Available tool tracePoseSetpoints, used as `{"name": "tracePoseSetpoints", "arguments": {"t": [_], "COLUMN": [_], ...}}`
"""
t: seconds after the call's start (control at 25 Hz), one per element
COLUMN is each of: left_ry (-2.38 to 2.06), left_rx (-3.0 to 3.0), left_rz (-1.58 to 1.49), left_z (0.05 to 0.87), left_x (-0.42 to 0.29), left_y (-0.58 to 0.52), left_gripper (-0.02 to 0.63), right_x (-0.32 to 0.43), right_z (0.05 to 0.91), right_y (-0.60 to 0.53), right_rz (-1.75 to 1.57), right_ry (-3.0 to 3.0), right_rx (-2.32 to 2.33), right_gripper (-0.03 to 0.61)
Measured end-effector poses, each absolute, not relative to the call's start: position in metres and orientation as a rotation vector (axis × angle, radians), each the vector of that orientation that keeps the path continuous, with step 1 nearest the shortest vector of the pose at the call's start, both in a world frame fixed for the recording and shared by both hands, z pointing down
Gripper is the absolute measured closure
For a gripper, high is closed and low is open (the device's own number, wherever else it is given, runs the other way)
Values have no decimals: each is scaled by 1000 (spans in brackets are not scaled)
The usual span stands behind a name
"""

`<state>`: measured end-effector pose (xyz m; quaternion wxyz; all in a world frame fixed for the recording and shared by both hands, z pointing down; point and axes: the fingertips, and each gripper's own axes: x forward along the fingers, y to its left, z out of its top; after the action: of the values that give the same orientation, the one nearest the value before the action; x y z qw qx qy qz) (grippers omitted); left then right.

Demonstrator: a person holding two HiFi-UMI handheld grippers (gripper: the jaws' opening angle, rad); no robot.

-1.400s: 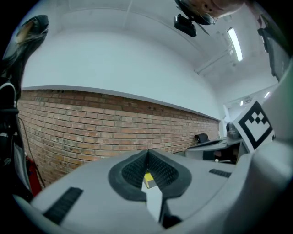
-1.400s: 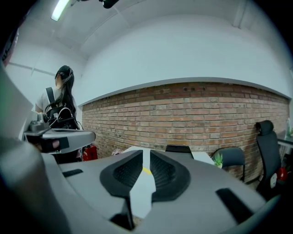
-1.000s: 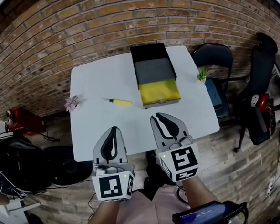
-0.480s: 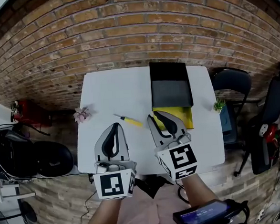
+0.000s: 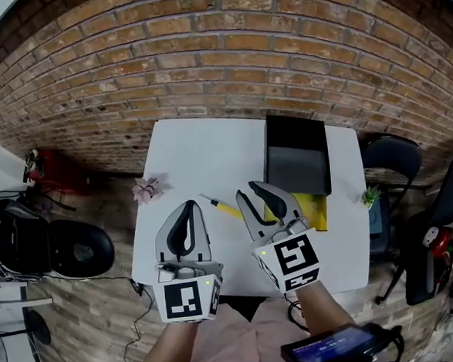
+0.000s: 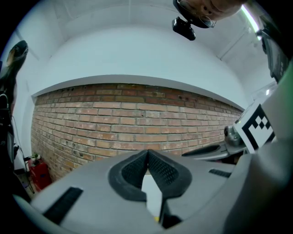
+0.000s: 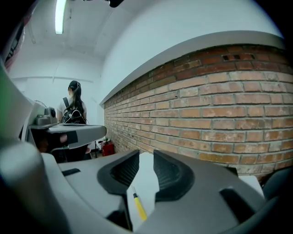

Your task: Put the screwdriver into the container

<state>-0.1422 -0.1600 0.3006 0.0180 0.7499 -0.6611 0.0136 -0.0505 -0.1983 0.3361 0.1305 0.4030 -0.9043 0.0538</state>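
The yellow-handled screwdriver (image 5: 222, 208) lies flat on the white bench (image 5: 201, 151), just ahead of my right hand-held gripper (image 5: 254, 191) and slightly to its left, with the container (image 5: 296, 164) ahead on its right. That gripper's jaws are opening with nothing between them, so I should set them astride the handle, crosswise, before closing. My left hand-held gripper (image 5: 187, 208), alongside, has its jaws together and empty.

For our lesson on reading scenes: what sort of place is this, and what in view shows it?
Probably an indoor workroom or lab: a brick wall, a small white table holding a yellow screwdriver, and an office chair beside it.
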Motion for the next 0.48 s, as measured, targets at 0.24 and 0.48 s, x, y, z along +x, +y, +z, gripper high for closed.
{"name": "tracePoseSetpoints", "arguments": {"t": [0.24, 0.48], "left_ry": [-2034, -1975], "left_rx": [2279, 2216], "left_rz": [63, 105], "left_z": [327, 370], "left_x": [-163, -181], "left_y": [-179, -199], "left_gripper": [601, 601], "right_x": [-82, -109], "right_z": [380, 445], "right_y": [-209, -209], "right_rz": [214, 265], "right_ry": [-2579, -2480], "right_rx": [1011, 871], "right_gripper": [457, 447]}}
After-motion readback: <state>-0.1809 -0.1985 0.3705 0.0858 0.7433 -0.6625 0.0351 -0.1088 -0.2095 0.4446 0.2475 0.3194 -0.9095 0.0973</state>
